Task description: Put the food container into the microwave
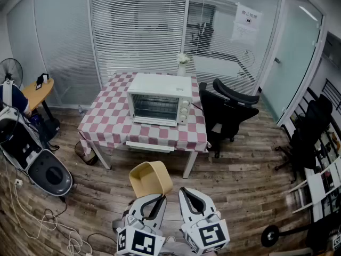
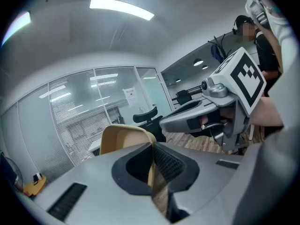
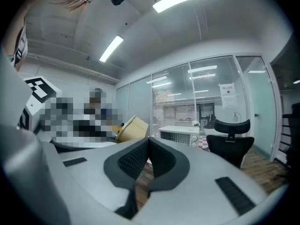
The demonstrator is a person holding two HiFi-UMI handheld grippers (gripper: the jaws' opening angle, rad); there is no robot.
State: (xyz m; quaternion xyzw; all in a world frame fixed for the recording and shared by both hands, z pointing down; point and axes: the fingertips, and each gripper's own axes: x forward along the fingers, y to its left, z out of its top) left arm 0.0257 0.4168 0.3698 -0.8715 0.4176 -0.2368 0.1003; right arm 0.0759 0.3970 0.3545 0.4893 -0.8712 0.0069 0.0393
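Two steps left, we reckon: open the door, then load.

Head view: left gripper (image 1: 154, 197) holds the food container (image 1: 151, 178) above the floor, well apart from the microwave (image 1: 160, 99) on the table (image 1: 106, 119); door looks shut.

Left gripper view: jaws pinch the container wall.

Right gripper view: right gripper (image 3: 148, 146) closed, empty.

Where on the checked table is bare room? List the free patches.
Widest free patch: the table left of the microwave, out to the left edge. A narrow strip runs along the front edge. Crowded: behind the microwave by the vase, and on the right beside the black chair.
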